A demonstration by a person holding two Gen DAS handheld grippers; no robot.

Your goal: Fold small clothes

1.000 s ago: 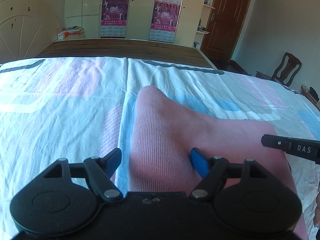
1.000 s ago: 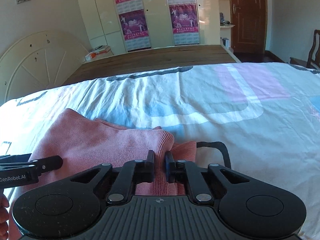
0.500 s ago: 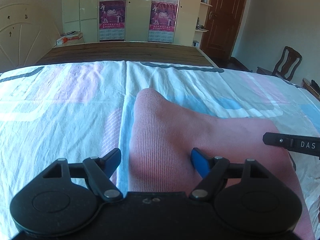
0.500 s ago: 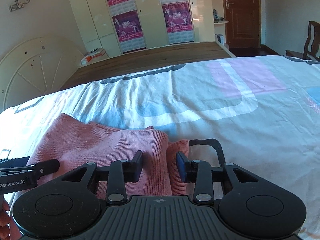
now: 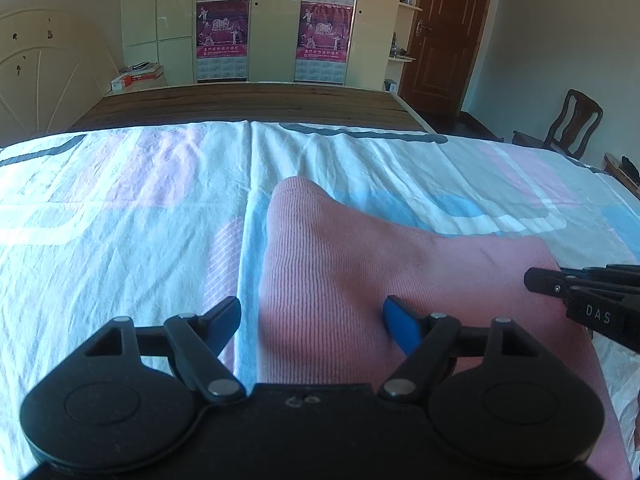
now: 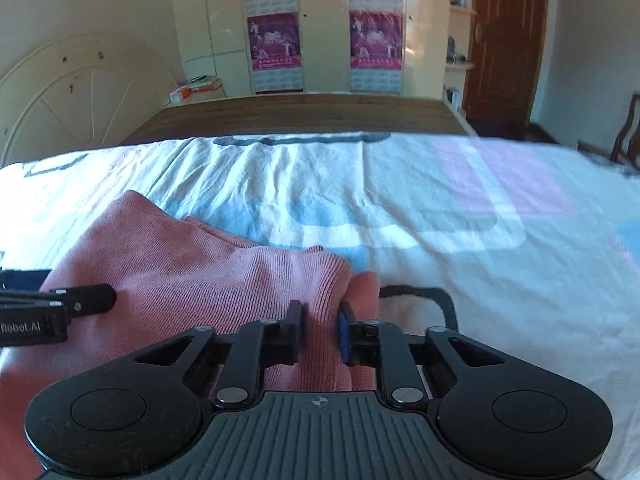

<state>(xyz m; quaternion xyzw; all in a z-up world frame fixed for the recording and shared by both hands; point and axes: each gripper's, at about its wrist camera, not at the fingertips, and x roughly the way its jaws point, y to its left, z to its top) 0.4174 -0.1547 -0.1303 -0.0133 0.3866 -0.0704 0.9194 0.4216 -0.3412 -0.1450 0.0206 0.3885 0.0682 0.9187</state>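
Pink ribbed knit garment (image 5: 360,276) lies on the patterned bedsheet (image 5: 120,216), near the lower middle of both wrist views. In the right wrist view its folded right edge (image 6: 320,276) shows at least 2 stacked layers; a dark cord loop (image 6: 436,300) lies on the sheet just beside that edge.

Left gripper (image 5: 312,316): jaws spread wide, released. 1 finger (image 5: 224,316) sits over the sheet just left of the garment; the blue-padded finger (image 5: 400,320) rests on or just above the pink cloth, contact not resolvable. Nothing pinched.

Right gripper (image 6: 320,328): clenched on the garment. Both pads press a ridge of pink fabric near the folded right edge; only that cloth fills the narrow gap between them. This gripper also enters the left wrist view from the right (image 5: 580,292), over the far right part of the garment.

Surroundings: wooden bed frame (image 5: 248,104) beyond the sheet, cream wardrobe with 2 purple calendar posters (image 5: 222,28), brown door (image 5: 444,32), wooden chair (image 5: 572,124) at far right, white arched headboard (image 6: 72,92) at left.
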